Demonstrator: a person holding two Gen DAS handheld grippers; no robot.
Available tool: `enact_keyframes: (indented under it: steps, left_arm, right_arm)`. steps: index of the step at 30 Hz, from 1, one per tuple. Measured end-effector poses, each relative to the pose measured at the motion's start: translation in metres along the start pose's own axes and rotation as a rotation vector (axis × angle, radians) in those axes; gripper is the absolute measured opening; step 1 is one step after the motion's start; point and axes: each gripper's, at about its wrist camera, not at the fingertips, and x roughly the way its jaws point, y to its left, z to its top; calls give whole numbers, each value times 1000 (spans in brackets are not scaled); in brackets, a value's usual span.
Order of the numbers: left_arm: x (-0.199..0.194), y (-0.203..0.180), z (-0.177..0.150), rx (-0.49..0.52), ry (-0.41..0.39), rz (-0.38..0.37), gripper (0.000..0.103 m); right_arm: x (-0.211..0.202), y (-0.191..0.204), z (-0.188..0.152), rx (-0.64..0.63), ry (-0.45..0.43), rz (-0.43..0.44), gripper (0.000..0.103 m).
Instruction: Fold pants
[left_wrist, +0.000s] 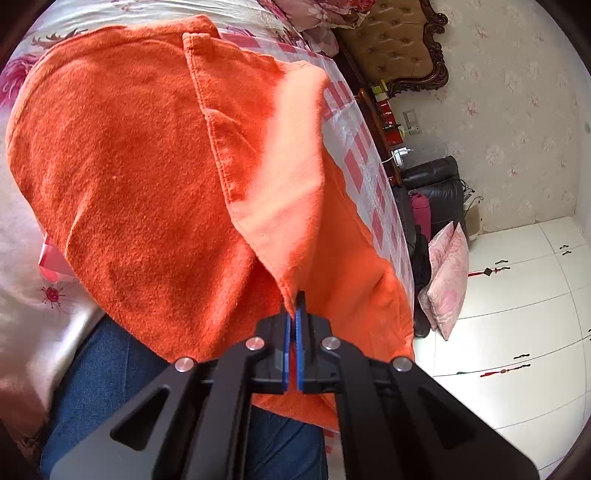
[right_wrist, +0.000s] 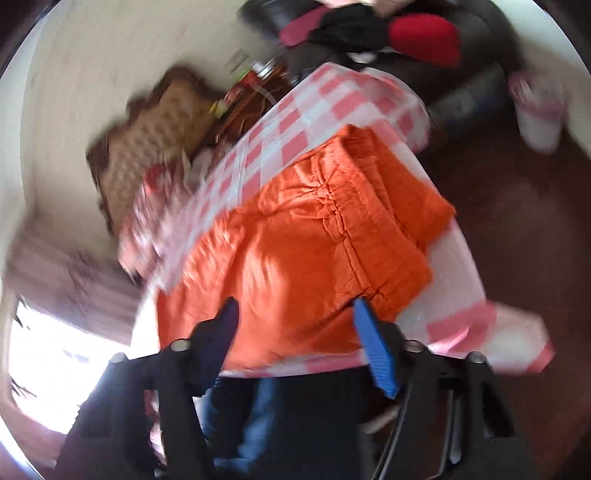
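The orange pants (left_wrist: 140, 177) lie on a bed, over a pink-and-white checked sheet (right_wrist: 288, 110), with the near edge hanging toward the person's jeans-clad legs (left_wrist: 110, 387).

Tool state: the left tool (left_wrist: 294, 314) is clamped on a lifted fold of the orange fabric, its blue pads together with cloth pinched between them. The right tool (right_wrist: 295, 314) stands apart above the near edge of the pants (right_wrist: 295, 240); its pads touch no cloth.

Handling: the fabric appears soft, fleecy and light. It drapes and creases freely and will not hold a shape, so a raised layer is expected to sag unless carried at two points. The pile should give the pads good friction. Recommended hold points are hems, the stitched seam and corners, where the layers are thick enough to pinch without slipping.

Limits of view: the right wrist view is motion-blurred, so seam detail and the gathered band are uncertain. The lifted flap in the left view hides the layers beneath. Full garment outline, waistband and leg ends cannot be confirmed.
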Motion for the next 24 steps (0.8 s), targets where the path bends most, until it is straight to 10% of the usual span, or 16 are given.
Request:
enact_keyframes:
  steps: [10, 17, 20, 24]
  left_arm:
    - [15, -5, -6, 10, 17, -35, 2]
    - [13, -4, -3, 22, 13, -47, 2]
    - [17, -9, 6, 24, 30, -56, 2]
    - [22, -34, 37, -22, 56, -112, 1]
  right_arm:
    - [22, -37, -13, 379, 31, -136, 69]
    - [33, -18, 4, 319, 9, -100, 69]
    - [45, -12, 25, 306, 61, -119, 14]
    - [42, 25, 66, 225, 44, -140, 12]
